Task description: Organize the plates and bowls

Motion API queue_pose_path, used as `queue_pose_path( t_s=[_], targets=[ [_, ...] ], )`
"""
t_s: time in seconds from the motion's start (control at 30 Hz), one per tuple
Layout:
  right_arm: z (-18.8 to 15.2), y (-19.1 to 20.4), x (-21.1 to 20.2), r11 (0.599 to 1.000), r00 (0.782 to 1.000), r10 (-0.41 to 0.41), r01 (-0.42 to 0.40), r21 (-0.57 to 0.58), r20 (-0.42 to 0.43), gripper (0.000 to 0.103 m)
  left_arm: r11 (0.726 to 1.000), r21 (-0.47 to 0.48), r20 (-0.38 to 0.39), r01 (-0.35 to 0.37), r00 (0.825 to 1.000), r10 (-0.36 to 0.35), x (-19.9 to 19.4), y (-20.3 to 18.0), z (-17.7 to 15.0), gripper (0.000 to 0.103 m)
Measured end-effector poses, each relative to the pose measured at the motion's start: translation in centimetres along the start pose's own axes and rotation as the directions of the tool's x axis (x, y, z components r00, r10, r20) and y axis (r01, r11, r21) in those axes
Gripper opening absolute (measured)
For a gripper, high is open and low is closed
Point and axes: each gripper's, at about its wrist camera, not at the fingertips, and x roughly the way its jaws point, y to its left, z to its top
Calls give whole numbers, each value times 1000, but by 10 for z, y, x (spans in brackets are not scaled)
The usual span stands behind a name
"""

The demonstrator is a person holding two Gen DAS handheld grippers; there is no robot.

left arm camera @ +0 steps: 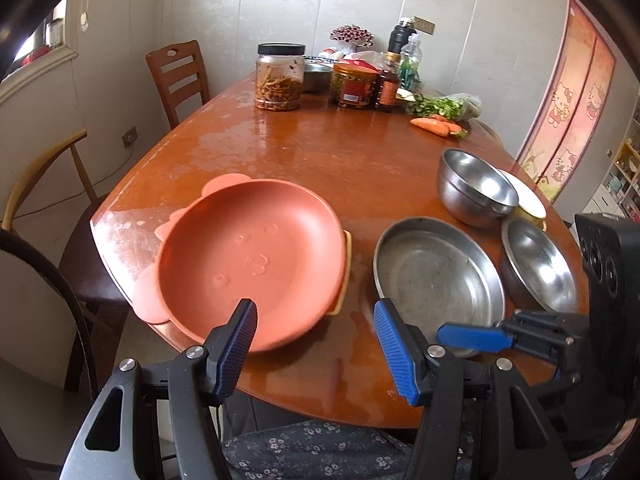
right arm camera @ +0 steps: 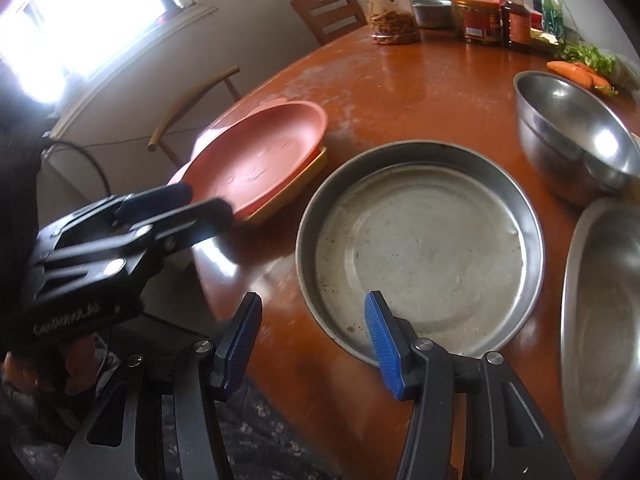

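Observation:
A salmon-pink plate (left arm camera: 248, 260) lies on a yellow plate (left arm camera: 345, 272) at the table's near left; both show in the right wrist view, pink (right arm camera: 260, 160) on yellow (right arm camera: 308, 176). A flat steel pan (left arm camera: 436, 280) (right arm camera: 420, 248) sits right of them. A deep steel bowl (left arm camera: 476, 188) (right arm camera: 572, 140) and a second steel bowl (left arm camera: 540, 268) (right arm camera: 600, 312) stand further right. My left gripper (left arm camera: 316, 336) (right arm camera: 204, 204) is open and empty at the pink plate's near rim. My right gripper (right arm camera: 312, 336) (left arm camera: 472, 338) is open and empty at the pan's near rim.
The brown table (left arm camera: 320, 152) carries jars (left arm camera: 280, 76), bottles (left arm camera: 388, 84), greens and carrots (left arm camera: 436, 126) at the far end. A white-and-yellow dish (left arm camera: 528, 200) sits behind the bowls. Wooden chairs (left arm camera: 180, 76) stand at the left. The table edge is just below both grippers.

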Motion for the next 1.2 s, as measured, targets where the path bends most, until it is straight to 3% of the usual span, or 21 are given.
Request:
queue_pose_path(
  t_s=[0.3,0.43,0.63,0.87,1.0,1.2],
  targets=[
    [-25,20,-24,998,999,4,-1,-58,41,56,999,30,-40,42,998,-41,2,-22,-7,61],
    [-36,5,-52,999,992,-51,51,5,116,56,999,20,-49,48,998,-47,5,-25,-9,61],
    [-52,-17,-66,975,966,-198,175,138,169,56,999,24,-50,34,998,-33,11,-34,-11,61],
    [-52,-34,-59,952,948,-243,192,238,206,56,999,28,-65,32,997,-30,20,-39,-14,61],
    [-52,-32,-55,942,926,-294,239,235,237,56,999,28,-100,33,995,-30,30,-41,-17,61],
    [-48,-26,-46,931,895,-356,312,191,270,46,999,34,-111,33,993,-29,37,-48,-21,61]
  ],
)
